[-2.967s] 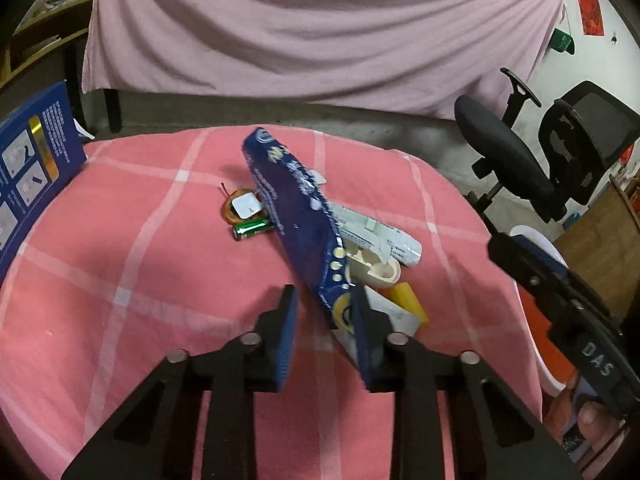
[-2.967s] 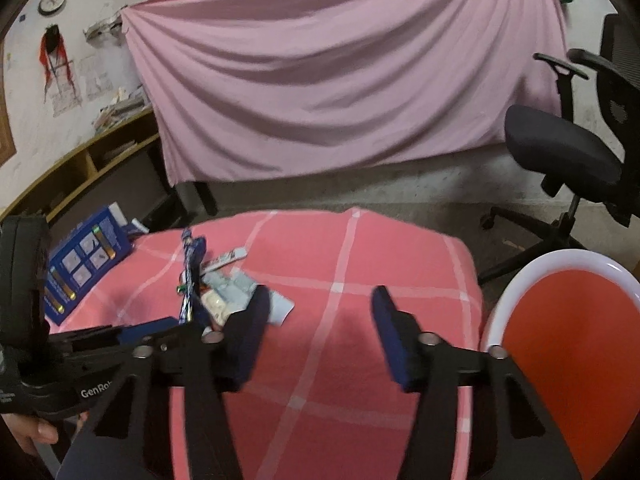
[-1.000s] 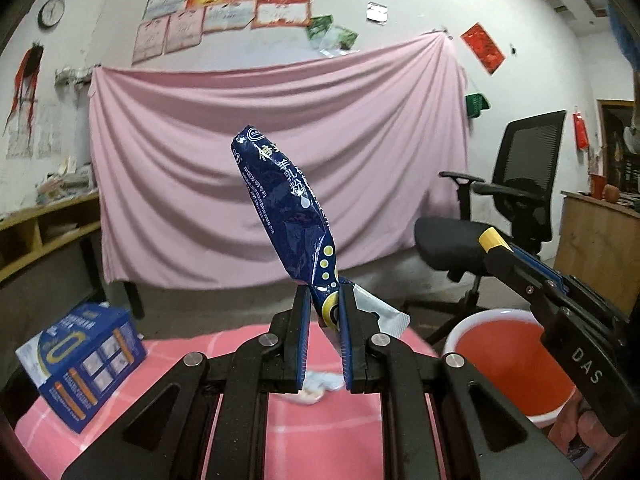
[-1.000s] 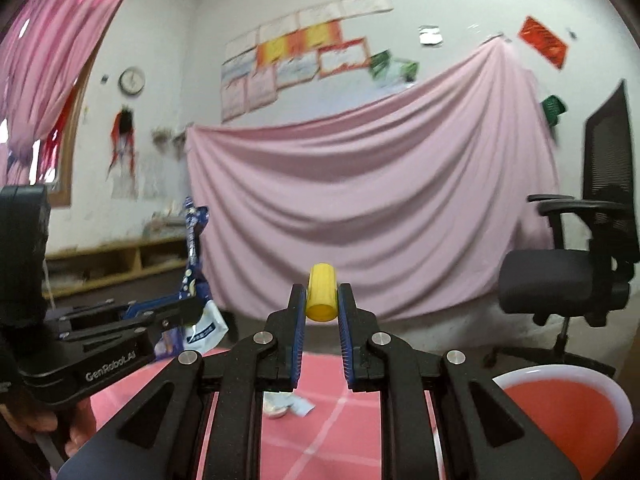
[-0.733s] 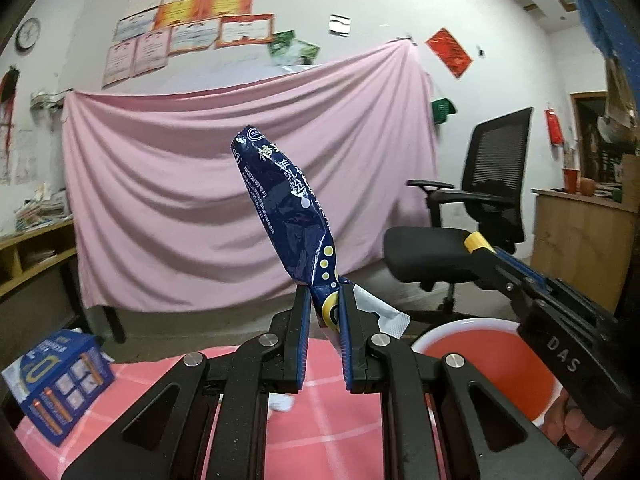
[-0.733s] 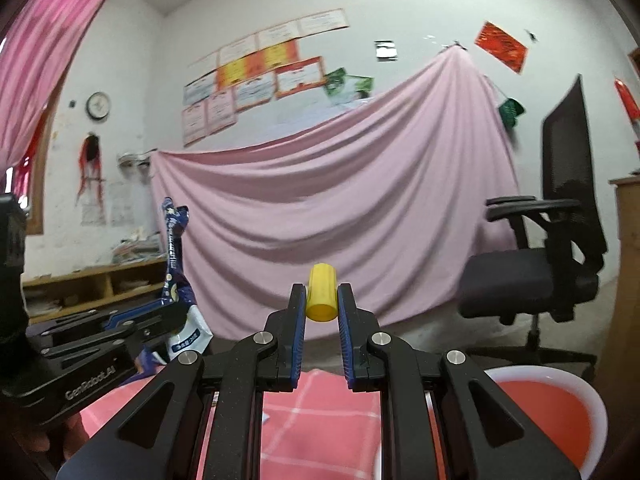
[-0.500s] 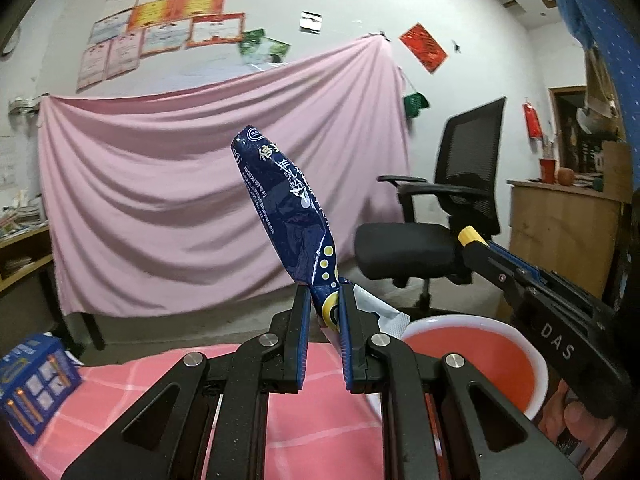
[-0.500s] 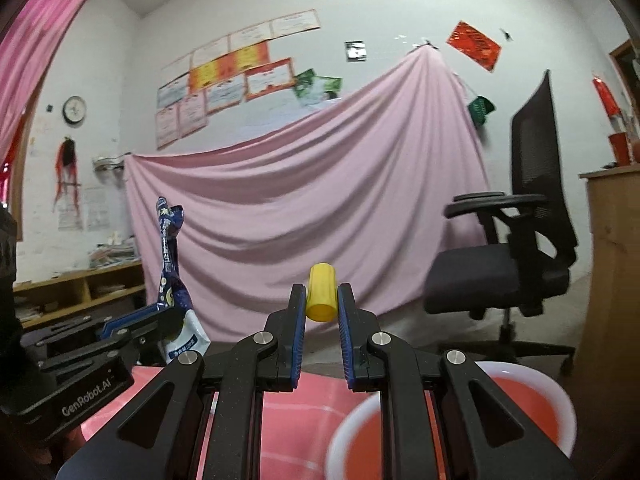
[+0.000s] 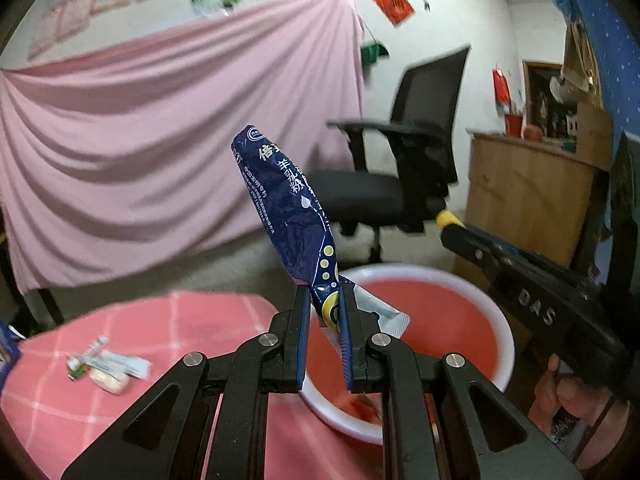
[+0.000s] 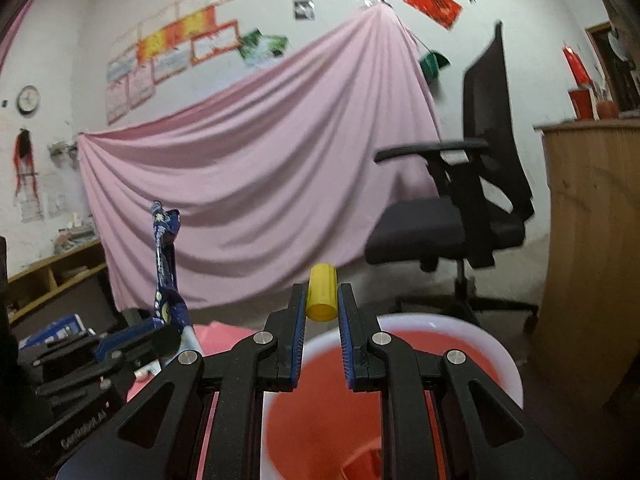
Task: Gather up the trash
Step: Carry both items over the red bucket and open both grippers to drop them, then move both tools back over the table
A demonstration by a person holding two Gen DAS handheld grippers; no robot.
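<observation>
Left gripper (image 9: pixel 325 312) clamping a blue wrapper (image 9: pixel 288 216) and right gripper (image 10: pixel 322 308) pinching a yellow cap (image 10: pixel 321 292) near the red basin (image 9: pixel 496 320); early release risks missing it.

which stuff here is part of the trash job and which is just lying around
Job: blue wrapper in left tool; yellow cap in right tool; red basin; leftover litter on table.

Lying about: office chair, pink sheet, blue box.

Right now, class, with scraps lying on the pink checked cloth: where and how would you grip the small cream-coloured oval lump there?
Grip the small cream-coloured oval lump across its short width, from above. It lies flat and low on the pink checked cloth, so a side approach seems awkward, and white paper scraps crowd its far edge.
</observation>
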